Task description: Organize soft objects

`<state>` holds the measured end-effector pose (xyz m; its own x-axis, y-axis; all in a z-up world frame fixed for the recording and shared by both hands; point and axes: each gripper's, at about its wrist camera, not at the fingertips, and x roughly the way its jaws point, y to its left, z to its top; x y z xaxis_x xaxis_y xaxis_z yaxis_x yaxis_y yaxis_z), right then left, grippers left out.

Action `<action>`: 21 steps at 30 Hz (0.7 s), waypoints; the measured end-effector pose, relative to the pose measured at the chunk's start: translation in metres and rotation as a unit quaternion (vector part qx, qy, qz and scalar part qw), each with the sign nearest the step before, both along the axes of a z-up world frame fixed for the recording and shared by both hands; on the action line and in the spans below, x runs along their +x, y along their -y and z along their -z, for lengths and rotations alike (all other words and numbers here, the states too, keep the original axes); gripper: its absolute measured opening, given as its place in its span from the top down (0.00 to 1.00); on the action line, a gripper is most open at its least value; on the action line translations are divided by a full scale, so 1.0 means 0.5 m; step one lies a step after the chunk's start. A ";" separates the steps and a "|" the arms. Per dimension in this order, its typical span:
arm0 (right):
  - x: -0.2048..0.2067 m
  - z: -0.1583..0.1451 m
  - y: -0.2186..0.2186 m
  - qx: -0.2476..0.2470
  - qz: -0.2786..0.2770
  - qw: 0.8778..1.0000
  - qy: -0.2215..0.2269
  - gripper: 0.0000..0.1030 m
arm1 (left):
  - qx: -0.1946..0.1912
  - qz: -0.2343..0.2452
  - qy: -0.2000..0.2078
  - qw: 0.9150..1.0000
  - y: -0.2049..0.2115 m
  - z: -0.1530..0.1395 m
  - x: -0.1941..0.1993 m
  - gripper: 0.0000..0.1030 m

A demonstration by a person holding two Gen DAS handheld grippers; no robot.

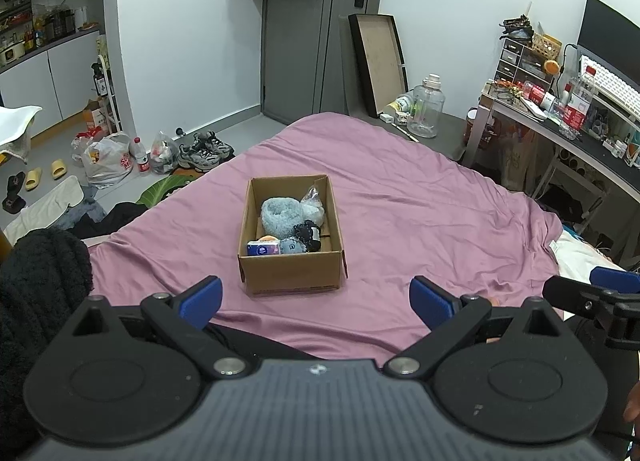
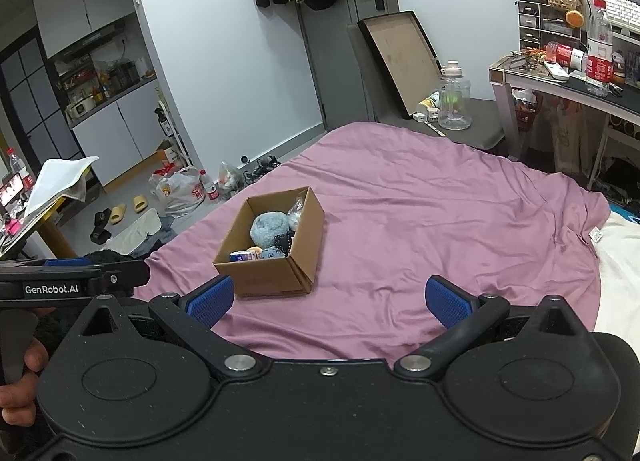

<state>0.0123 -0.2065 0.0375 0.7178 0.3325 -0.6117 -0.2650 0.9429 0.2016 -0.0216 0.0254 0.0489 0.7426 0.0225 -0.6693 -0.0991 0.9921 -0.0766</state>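
left gripper (image 1: 316, 303) spread wide, right gripper (image 2: 330, 301) likewise, both empty

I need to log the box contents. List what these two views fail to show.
- Cardboard box floor: both views, covered by the items in it.
- Orange item: left wrist view, mostly hidden behind the tissue pack.
- Tissue pack: right wrist view, cut by the box's near wall.
- Clear bag contents: too small to tell in either view.

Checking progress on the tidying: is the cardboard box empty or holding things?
Holding things: the cardboard box contains a fluffy blue item, a tissue pack and more.
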 end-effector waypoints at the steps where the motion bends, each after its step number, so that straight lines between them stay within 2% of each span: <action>1: -0.001 0.000 0.000 0.000 0.000 1.000 0.001 0.00 | 0.000 0.000 0.000 1.000 0.000 0.000 0.000 0.04; 21: -0.001 0.005 0.000 0.001 0.003 1.000 -0.001 0.00 | 0.001 0.004 -0.001 1.000 0.004 0.006 0.000 0.04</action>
<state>0.0120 -0.2063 0.0350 0.7182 0.3301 -0.6126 -0.2594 0.9439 0.2044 -0.0218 0.0235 0.0460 0.7409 0.0179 -0.6713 -0.0921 0.9929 -0.0752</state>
